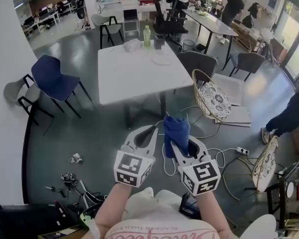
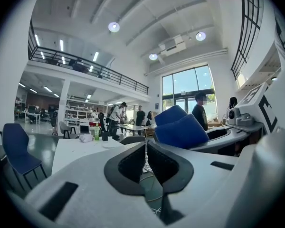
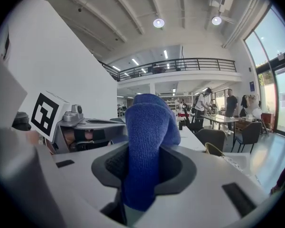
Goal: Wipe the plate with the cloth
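While the fingers of the right gripper [image 3: 143, 169] clench the blue cloth [image 3: 147, 122], only its lower fold sits between them. The rest stands loose above, so a hard drag could pull it free. The fingers of the left gripper [image 2: 146, 161] are pressed together on nothing, just beside the cloth. They would have to part before they could steady anything.

Both grippers hang over the floor, well apart from the white desk [image 1: 124, 78]. The plate [image 1: 163, 59] lies there toward the far right corner, near a green bottle [image 1: 147, 36]. Nothing holds the plate, so I judge a one-sided wipe could slide it into the bottle or off the edge. Cables [image 1: 224, 156] and a wicker chair [image 1: 209, 98] lie between the person and the desk, and either could catch a foot on the approach.
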`<state>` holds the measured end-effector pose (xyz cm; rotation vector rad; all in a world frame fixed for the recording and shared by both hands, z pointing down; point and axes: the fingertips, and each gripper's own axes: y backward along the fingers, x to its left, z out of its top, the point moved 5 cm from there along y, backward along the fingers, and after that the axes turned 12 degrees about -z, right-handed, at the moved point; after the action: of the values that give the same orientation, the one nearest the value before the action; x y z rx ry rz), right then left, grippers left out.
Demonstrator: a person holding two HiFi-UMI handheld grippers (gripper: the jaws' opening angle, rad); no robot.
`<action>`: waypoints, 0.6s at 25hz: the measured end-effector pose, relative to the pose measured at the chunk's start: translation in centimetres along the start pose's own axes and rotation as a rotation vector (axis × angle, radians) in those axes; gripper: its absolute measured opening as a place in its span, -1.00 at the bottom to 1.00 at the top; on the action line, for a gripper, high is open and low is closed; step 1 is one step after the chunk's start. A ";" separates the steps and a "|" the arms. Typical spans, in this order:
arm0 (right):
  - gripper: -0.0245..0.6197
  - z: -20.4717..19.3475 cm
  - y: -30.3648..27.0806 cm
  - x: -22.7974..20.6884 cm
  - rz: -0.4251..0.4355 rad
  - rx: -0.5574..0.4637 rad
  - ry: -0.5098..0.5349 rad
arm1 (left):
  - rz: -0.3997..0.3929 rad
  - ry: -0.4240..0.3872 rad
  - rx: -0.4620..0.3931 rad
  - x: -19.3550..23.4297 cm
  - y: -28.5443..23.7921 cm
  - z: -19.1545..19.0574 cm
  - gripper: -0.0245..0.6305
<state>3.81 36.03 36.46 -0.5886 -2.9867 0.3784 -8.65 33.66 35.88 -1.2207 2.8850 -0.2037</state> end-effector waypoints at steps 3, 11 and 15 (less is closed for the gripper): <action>-0.54 -0.2 -1.3 -0.3 -0.013 0.012 -0.008 | -0.001 0.009 -0.011 1.5 -0.4 -0.1 -0.92; -0.54 -0.9 -4.3 -1.7 -0.032 0.034 -0.035 | 0.018 0.044 -0.010 4.7 -2.4 -1.2 -0.92; -0.54 -0.6 -6.7 -2.7 -0.030 0.030 -0.034 | 0.025 0.047 -0.008 6.6 -4.6 -1.3 -0.92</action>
<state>3.93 29.08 38.66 -0.5389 -3.0127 0.4350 -10.04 25.95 38.03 -1.1965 2.9425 -0.2241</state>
